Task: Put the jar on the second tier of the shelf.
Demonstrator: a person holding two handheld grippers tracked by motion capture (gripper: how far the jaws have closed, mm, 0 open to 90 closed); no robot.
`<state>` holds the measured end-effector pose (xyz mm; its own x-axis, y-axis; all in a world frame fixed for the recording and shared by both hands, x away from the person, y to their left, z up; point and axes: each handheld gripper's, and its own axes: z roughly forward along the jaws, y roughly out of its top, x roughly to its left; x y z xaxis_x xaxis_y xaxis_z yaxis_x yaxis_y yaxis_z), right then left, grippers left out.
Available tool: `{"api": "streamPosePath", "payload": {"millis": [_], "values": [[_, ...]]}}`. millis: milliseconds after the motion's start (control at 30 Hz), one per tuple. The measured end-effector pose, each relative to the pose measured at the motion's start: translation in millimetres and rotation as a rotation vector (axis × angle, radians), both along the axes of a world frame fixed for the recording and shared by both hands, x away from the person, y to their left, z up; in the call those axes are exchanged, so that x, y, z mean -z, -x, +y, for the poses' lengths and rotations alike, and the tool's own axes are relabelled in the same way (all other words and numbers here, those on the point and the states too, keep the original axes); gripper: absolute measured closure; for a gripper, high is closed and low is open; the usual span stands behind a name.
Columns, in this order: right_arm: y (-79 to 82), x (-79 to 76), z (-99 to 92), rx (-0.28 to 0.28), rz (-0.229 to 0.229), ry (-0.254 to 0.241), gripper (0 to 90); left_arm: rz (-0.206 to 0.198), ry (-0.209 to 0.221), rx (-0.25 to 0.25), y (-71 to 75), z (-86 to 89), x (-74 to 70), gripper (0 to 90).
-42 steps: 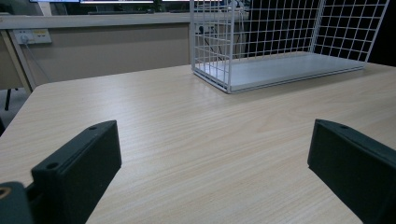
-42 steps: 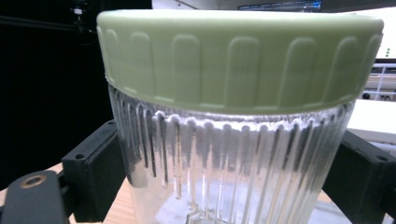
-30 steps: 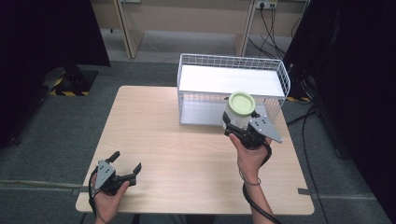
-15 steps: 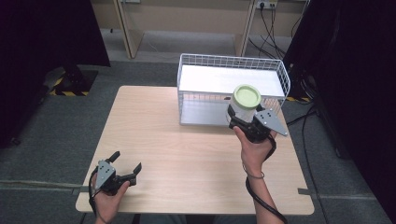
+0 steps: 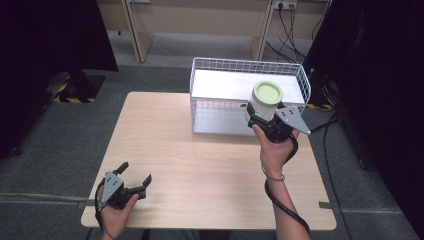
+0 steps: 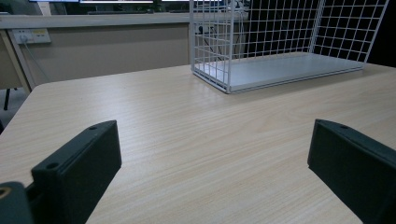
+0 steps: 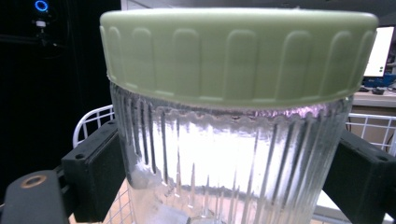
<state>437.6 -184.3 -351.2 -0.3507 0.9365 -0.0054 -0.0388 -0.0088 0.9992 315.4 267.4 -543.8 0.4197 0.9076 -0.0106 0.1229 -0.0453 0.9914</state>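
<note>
the right gripper [image 5: 266,116] is clamping the jar [image 5: 264,101] upright; ease it into the basket [image 5: 248,66] at 12 o'clock, left gripper [image 5: 134,176] idling open.

jar lid [image 7: 238,51]: showing pale green, with ribbed edging
jar body [image 7: 229,163]: appearing clear, with vertical ridges
wire basket [image 5: 300,80]: showing white grid mesh
table [image 5: 200,165]: showing light wood grain
right gripper [image 5: 264,121]: showing black with a grey plate
floor [image 5: 50,130]: appearing grey

One jar [image 5: 264,102], one wire basket [image 5: 220,65], one table [image 5: 200,165], two claws
</note>
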Motion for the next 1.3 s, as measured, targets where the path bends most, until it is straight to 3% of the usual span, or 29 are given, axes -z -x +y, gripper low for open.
{"api": "streamPosePath", "payload": {"millis": [1300], "values": [[-58.0,-40.2,0.9,0.065,0.009,-0.013,11.6,0.003,0.003,0.003,-0.1,0.8,0.0,2.2]]}}
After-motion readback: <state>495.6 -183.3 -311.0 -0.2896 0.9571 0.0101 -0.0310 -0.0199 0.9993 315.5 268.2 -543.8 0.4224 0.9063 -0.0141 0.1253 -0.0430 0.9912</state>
